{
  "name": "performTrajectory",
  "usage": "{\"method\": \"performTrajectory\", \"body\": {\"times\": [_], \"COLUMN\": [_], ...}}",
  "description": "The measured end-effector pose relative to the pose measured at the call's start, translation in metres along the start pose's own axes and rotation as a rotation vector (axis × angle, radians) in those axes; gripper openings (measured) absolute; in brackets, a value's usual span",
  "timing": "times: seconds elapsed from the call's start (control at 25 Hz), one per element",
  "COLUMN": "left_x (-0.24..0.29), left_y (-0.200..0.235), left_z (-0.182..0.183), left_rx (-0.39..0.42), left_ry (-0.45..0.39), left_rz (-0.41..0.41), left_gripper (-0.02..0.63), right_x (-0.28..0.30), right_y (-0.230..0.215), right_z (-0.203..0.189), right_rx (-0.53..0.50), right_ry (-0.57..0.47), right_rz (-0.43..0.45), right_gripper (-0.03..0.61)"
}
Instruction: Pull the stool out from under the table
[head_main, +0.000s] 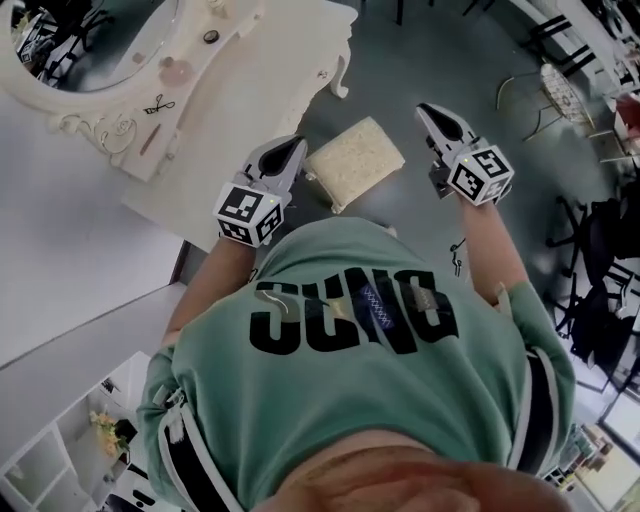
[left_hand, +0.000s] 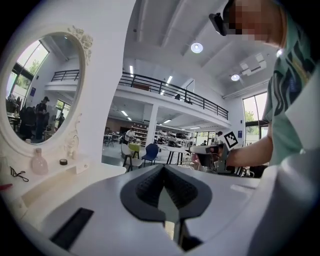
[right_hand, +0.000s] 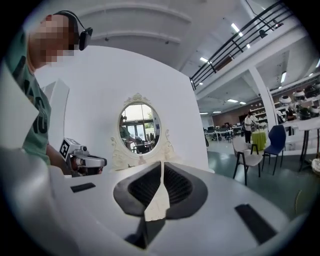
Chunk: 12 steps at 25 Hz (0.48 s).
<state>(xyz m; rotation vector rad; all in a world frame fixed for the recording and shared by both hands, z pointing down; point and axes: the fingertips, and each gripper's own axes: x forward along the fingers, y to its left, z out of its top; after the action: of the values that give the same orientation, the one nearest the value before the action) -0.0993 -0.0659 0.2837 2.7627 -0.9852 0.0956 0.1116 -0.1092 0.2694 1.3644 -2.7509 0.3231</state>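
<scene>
**Head view; places given rel. to the desk.**

**(a)** Desk (head_main: 290, 60): white, carved, w/ an oval mirror (head_main: 90, 40) on top.

**(b)** Stool (head_main: 355, 162): stands on the floor just off the desk's front edge, beside its curved leg. The whole seat shows and none of it lies under the top. I judge the pull done or nearly so, w/ at most a little more clearance left to gain. The seat is square, cream and nubby, prob. soft; the legs are hidden below it.

**(c)** Left tool (head_main: 293, 147) and right tool (head_main: 432, 109): they flank the stool w/o touching it. On both, the pads are pressed together on nothing, as each tool's own view confirms.
</scene>
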Motion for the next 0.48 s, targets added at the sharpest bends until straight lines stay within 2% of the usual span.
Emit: {"method": "performTrajectory", "body": {"times": [0.12,0.28,0.48], "left_x": [0.015,0.032,0.045], "left_y": [-0.012,-0.024,-0.029], "left_z": [0.012,0.027,0.043], "left_rx": [0.0,-0.041,-0.066], "left_ry": [-0.033,-0.089,-0.109], "left_rz": [0.068,0.146,0.154], "left_gripper": [0.009,0.009,0.009], "right_x": [-0.013,-0.028,-0.034], "right_y": [-0.011,-0.025,-0.023], "right_z": [0.025,0.042,0.046], "right_rx": [-0.047,-0.081,-0.113], "right_ry": [-0.016,-0.001,-0.006], "right_rz": [0.051,0.097,0.159], "right_gripper": [0.002,-0.005,-0.006]}}
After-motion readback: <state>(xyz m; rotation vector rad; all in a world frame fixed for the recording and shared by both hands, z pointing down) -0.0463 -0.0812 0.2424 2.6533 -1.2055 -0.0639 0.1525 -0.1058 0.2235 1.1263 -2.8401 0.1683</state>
